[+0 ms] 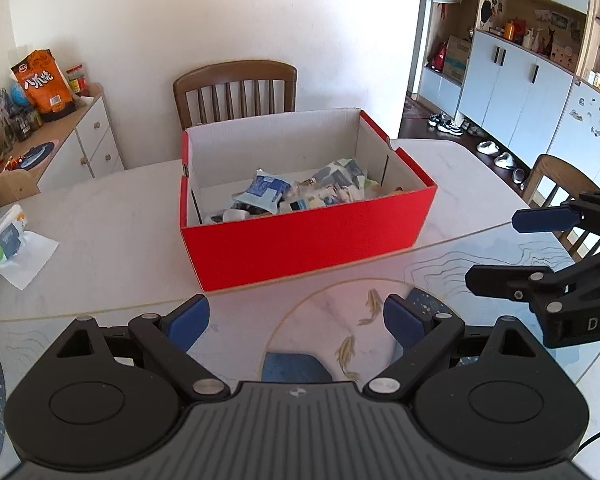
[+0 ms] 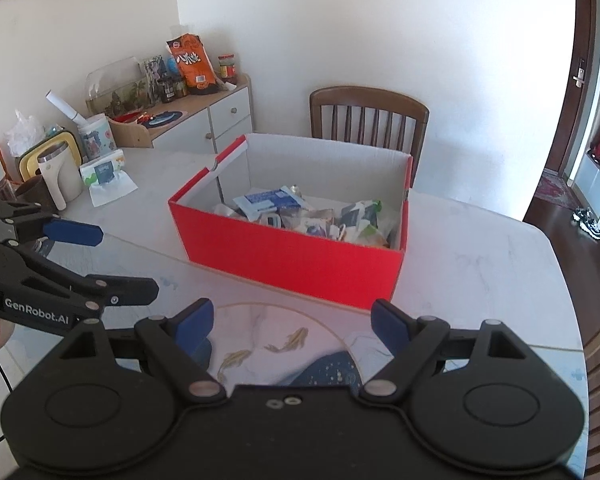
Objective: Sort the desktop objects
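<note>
While both grippers' fingers are held apart and empty, red cardboard box [image 1: 308, 240] of mixed packets [image 1: 300, 192] is seen mid-table [image 1: 100, 216]; one top packet is best singled out, box wall cleared.

Matt red cardboard box [image 1: 308, 240], glossy marble-look table [image 1: 100, 216] — wooden chair [image 1: 236, 80], crinkly plastic packets [image 1: 260, 192]
</note>
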